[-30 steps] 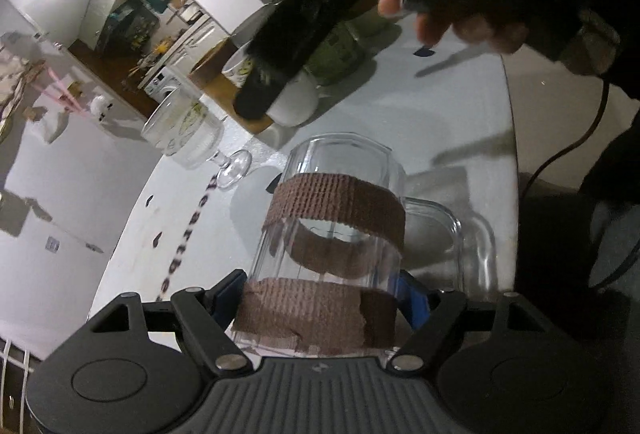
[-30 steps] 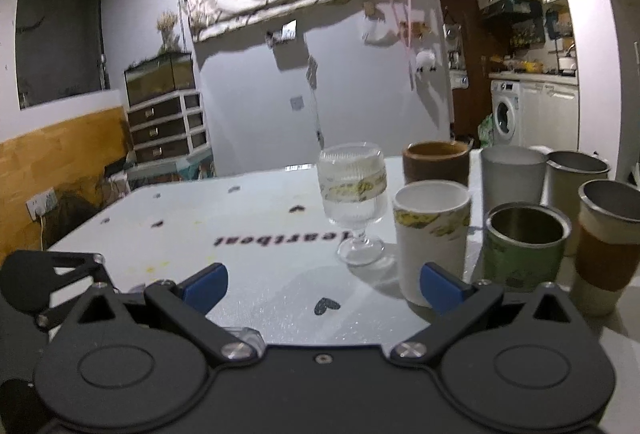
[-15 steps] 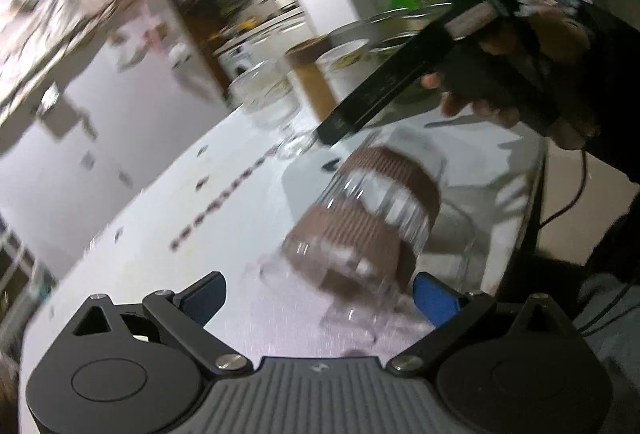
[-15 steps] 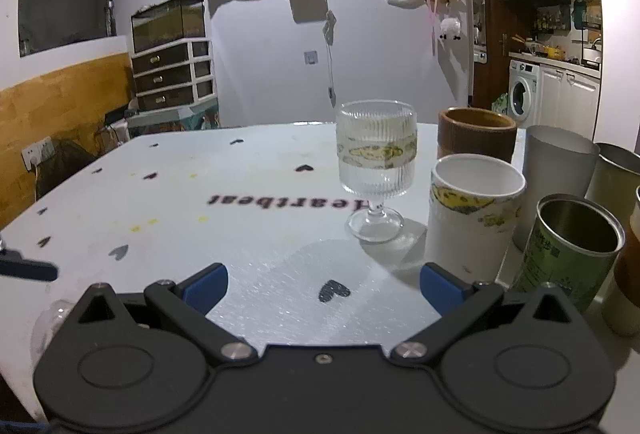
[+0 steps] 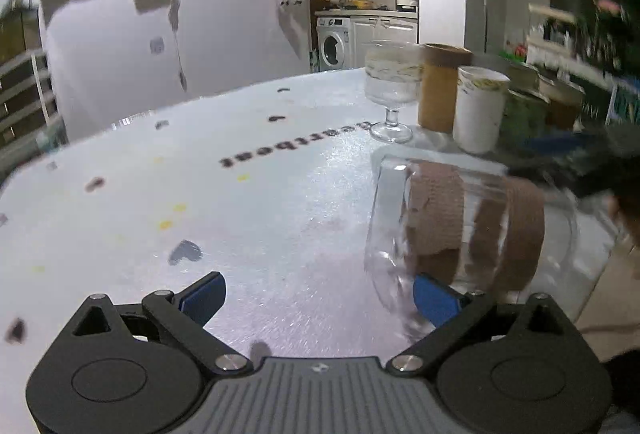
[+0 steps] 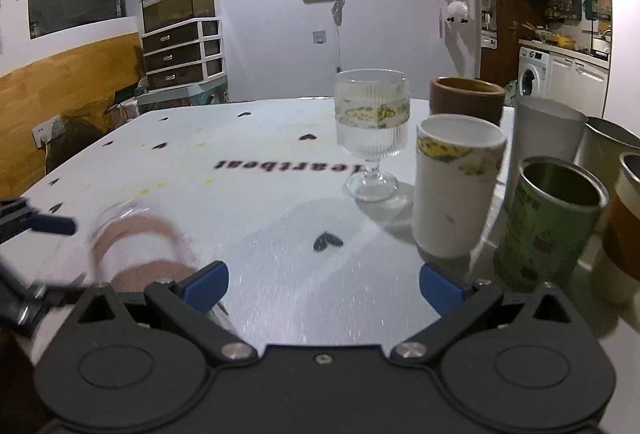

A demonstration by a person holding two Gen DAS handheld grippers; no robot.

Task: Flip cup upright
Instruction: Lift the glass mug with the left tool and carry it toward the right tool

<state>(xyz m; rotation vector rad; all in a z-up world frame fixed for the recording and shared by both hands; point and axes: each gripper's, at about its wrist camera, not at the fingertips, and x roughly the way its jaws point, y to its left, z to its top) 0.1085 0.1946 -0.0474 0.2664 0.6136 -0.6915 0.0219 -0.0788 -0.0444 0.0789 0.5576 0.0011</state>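
A clear glass mug [image 5: 464, 230] with two brown tape bands lies on its side on the white table [image 5: 260, 218], its open mouth to the left. My left gripper [image 5: 318, 294] is open; its right finger [image 5: 434, 300] is beside the mug's lower edge, and I cannot tell if it touches. The mug also shows blurred in the right wrist view [image 6: 136, 246], at the lower left. My right gripper [image 6: 324, 282] is open and empty, to the right of the mug.
A stemmed ribbed glass [image 6: 372, 137], a white paper cup [image 6: 452, 189], a brown cup [image 6: 466, 99], a grey cup [image 6: 544, 129], a green tin [image 6: 548, 230] and other cups crowd the right side. The table's near right edge [image 5: 592, 274] is close to the mug.
The mug stood upside down between my left fingers; it has since tipped over and now lies on its side. My left gripper has opened and swung to face across the table.
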